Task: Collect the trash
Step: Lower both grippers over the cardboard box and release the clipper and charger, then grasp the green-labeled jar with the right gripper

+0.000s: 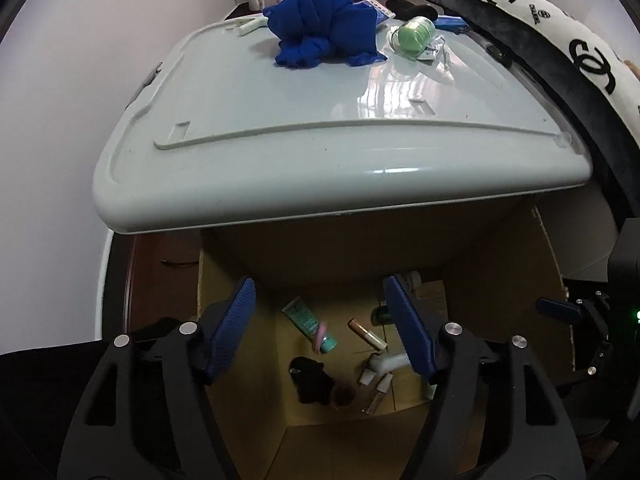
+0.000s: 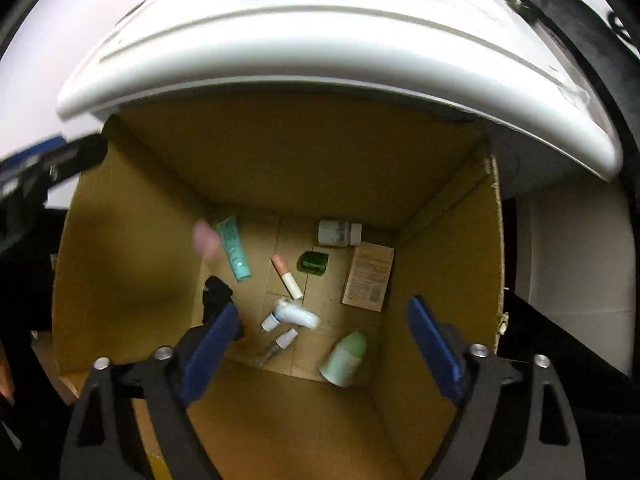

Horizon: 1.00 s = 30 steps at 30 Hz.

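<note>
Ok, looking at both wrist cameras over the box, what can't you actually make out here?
- Pink blur in the right view: motion-smeared, can't be identified.
- Label text on the tan packet: too small to read.
- Clutter behind the blue cloth in the left view: partly hidden by the cloth and the cushion.
- Black item in the box: dark, partly covered by the right gripper.

tubes (image 2: 234, 254) and bottles in box (image 2: 120, 280), cloth (image 1: 324, 32) on lid (image 1: 280, 128)

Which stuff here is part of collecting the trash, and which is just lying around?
Job:
brown cardboard box
teal tube
green-capped white bottle
green glass jar

Lying about:
crumpled blue cloth
white plastic lid
logo-print cushion
</note>
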{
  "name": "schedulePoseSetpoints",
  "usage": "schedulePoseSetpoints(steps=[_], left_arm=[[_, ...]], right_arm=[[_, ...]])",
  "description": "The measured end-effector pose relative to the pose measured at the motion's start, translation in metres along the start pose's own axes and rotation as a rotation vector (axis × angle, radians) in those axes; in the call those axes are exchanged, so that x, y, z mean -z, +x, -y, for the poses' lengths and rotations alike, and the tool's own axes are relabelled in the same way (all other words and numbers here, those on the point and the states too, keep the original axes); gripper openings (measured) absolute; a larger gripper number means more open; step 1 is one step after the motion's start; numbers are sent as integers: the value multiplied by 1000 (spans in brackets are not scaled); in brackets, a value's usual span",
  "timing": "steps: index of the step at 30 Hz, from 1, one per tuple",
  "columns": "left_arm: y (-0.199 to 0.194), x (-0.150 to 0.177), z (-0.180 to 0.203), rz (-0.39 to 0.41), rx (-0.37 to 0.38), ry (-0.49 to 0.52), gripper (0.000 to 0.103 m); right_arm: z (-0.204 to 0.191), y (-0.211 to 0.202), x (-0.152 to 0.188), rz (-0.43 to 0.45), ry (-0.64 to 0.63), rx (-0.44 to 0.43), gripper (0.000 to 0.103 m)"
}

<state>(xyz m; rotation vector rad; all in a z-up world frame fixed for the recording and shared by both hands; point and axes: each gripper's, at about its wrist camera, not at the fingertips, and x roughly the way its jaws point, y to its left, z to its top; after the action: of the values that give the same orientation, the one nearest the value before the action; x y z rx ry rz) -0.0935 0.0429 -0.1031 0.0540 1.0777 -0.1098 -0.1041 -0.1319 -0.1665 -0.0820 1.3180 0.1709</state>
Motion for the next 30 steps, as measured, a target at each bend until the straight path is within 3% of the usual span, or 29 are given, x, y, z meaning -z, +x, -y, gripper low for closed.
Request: schedulePoseSetpoints(steps=[6,8,9,12,15,18,21,25,30], left_arm=[[-23,-27,1,84,-33,23,68],[-33,-40,0,119,-32,27,91],[-40,-50,0,145,-29,21,93],[-55,-79,0,205,-19,17,93],[-68,-108,-1,295,38,36,93],[-65,-124,-4,342,13,47,93],[-45,-124,-17,323,31,6,93],[-23,-128,-27,231,67,-33,93],[-33,-130,-36,274,7,-17,93]], right_arm=[[9,-19,-10,76,25,-62,89],[14,-33,-21,124,40,-75,89],[18,-42,-28,153,53,-78,89],[31,-67,-56,229,67,-59,89],[45,-86,-96,292,67,-6,89],[62,-90,-147,339,106,-20,84],[75,-86,-198,350,140,-54,78],[83,-64,-268,318,195,-78,73],[89,-12,-335,201,296,-44,59]])
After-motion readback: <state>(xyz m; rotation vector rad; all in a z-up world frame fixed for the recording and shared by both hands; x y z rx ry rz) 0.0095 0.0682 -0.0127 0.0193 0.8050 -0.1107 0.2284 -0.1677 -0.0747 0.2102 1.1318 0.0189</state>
